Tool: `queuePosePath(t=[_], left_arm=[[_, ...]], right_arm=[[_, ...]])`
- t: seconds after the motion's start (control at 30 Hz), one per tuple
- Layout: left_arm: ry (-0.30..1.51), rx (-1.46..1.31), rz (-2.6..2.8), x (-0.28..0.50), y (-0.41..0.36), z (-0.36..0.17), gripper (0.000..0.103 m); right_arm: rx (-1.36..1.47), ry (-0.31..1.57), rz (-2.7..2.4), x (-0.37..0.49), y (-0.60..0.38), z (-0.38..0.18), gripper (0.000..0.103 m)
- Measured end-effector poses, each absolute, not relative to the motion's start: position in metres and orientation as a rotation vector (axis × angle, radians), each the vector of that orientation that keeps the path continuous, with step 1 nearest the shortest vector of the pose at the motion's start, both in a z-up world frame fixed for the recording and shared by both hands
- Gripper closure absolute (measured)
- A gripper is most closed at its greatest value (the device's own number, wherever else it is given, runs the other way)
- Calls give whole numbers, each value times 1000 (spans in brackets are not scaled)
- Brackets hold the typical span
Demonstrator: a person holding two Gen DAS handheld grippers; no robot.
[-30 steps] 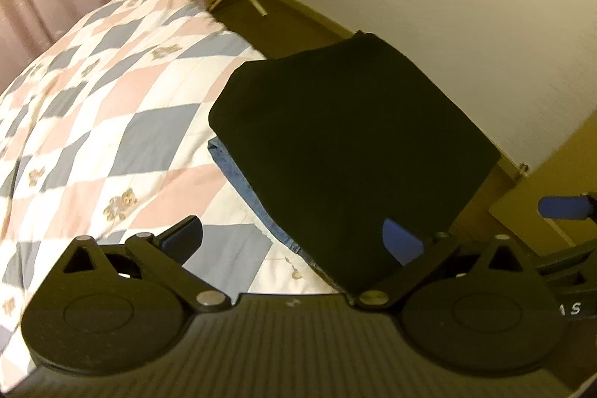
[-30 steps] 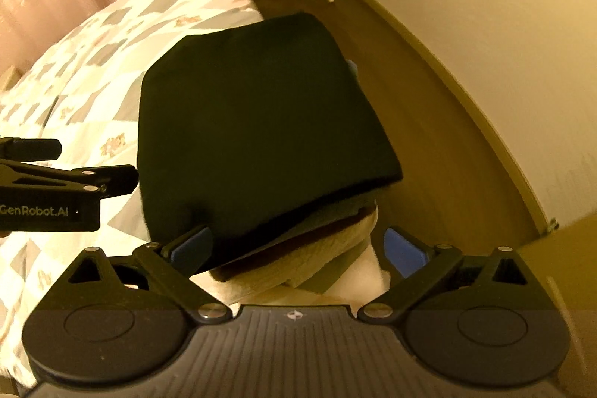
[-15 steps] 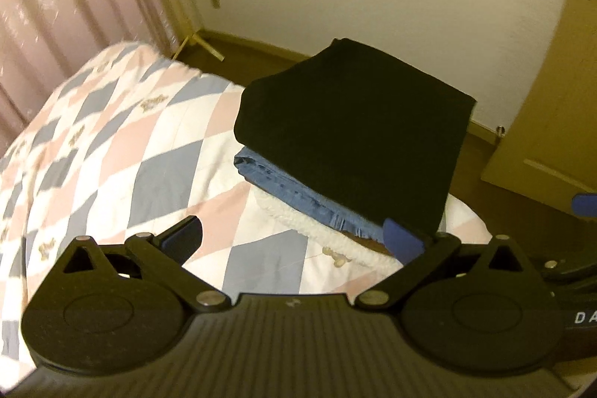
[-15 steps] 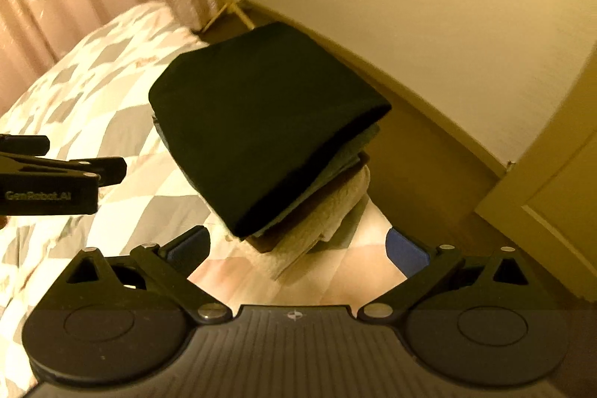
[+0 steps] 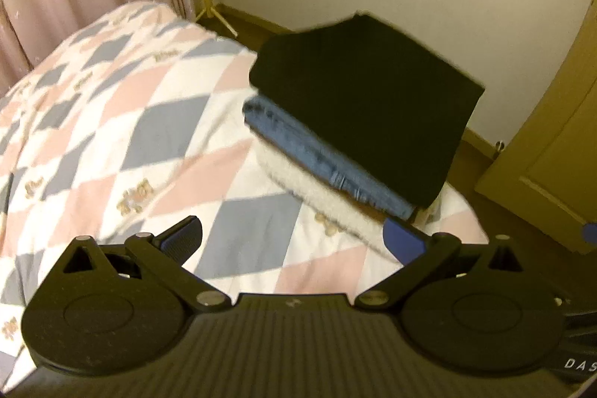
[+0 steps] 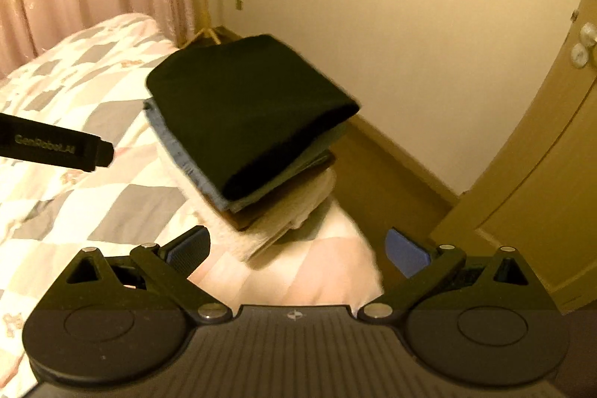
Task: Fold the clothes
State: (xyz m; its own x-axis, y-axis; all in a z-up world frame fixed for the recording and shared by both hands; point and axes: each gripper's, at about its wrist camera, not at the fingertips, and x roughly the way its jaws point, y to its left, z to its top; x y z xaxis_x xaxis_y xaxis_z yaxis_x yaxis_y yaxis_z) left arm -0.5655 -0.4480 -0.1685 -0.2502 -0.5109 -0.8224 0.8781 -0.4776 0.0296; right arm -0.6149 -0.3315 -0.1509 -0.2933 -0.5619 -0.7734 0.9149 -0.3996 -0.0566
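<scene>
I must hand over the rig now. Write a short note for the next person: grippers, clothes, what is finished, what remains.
Left gripper: open, empty, above the quilt, short of the stack.
Right gripper: open, empty, near the bed corner.
Clothes: one folded stack at the corner of the bed. Black garment on top, blue denim under it, then brownish layers and a white fleecy piece at the bottom.
Done: everything in view is folded and stacked.
Left: no unfolded garment is visible; check outside the views. The stack sits near the bed edge, so perhaps move it inward.
</scene>
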Motion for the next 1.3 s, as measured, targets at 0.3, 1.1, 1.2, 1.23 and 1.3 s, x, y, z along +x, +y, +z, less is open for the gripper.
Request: queuePosePath(t=[0.3, 1.1, 1.2, 1.23, 1.3], left_arm=[[471, 979, -1881, -545, -438, -267, 1], [385, 741, -1982, -450, -411, -313, 1], [372, 742, -1985, -447, -388, -301, 1], [372, 746, -1988, -446, -380, -298, 1], [383, 759, -2000, -446, -364, -292, 1]], right_arm=[[911, 429, -1860, -628, -324, -254, 0], [723, 319, -2005, -532, -318, -351, 0], [680, 347, -2013, -519, -307, -338, 0], [672, 351, -2014, -515, -301, -335, 0], [666, 355, -2015, -509, -287, -328, 0]])
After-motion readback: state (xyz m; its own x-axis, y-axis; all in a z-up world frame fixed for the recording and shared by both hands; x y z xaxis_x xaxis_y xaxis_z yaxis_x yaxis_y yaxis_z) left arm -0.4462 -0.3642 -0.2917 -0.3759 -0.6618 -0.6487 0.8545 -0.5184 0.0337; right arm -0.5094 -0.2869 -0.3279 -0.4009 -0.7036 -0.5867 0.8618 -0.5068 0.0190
